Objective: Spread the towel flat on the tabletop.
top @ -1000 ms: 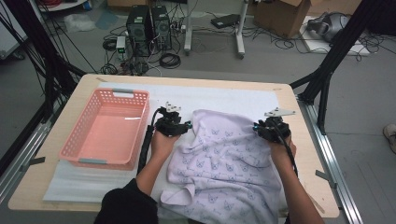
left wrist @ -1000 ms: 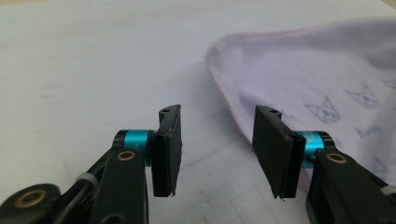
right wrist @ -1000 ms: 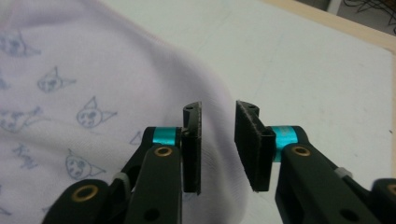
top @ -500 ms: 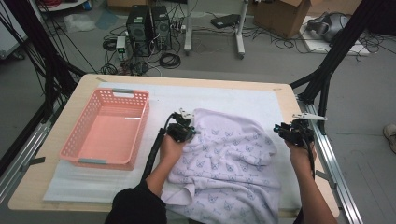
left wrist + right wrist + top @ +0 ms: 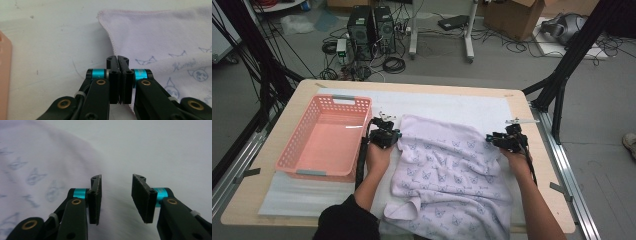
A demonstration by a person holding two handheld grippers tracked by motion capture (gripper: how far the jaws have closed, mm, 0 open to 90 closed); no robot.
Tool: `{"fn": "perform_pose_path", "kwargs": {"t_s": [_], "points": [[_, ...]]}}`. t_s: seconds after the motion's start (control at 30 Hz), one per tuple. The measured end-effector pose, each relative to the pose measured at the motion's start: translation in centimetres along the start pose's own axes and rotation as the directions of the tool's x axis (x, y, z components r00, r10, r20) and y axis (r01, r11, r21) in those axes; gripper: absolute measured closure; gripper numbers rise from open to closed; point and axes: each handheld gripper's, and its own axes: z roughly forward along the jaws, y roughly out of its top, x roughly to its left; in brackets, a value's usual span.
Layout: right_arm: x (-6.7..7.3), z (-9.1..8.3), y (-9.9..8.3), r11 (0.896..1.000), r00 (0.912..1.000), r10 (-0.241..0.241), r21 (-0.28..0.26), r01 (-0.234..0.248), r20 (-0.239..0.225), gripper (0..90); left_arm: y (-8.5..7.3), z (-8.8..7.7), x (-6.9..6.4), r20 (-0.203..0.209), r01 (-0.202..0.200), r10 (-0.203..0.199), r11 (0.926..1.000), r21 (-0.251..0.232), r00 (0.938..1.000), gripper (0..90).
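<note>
Comparing views, we find the left tool [image 5: 117, 58] clamped on the cloth's [image 5: 162, 37] hem; the right tool [image 5: 116, 186], jaws just opening, holds nothing.

towel [image 5: 452, 170]: soft matt cloth | basket [image 5: 324, 145]: pink plastic | table [image 5: 532, 150]: wood edge

In the left gripper view the cloth [image 5: 160, 47] runs off the right edge and passes under the gripper [image 5: 117, 58], while the basket [image 5: 3, 72] shows as a sliver at left.
</note>
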Motion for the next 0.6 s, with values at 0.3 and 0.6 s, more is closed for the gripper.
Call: {"fn": "perform_pose_path", "kwargs": {"t_s": [0.3, 0.6], "points": [[3.6, 2.3, 0.5, 0.982, 0.9826, -0.177, 0.059, 0.180, -0.057, 74.7, -0.1, 0.1, -0.2, 0.050, -0.001, 0.001, 1.0000, -0.004, 0.9987, 87.3], [3.0, -0.7, 4.0, 0.961, 0.9247, -0.242, -0.058, 0.270, 0.294, 84.4, 0.0, 0.3, -0.8, 0.068, 0.009, -0.007, 0.9995, -0.029, 0.9977, 87.5]]}}
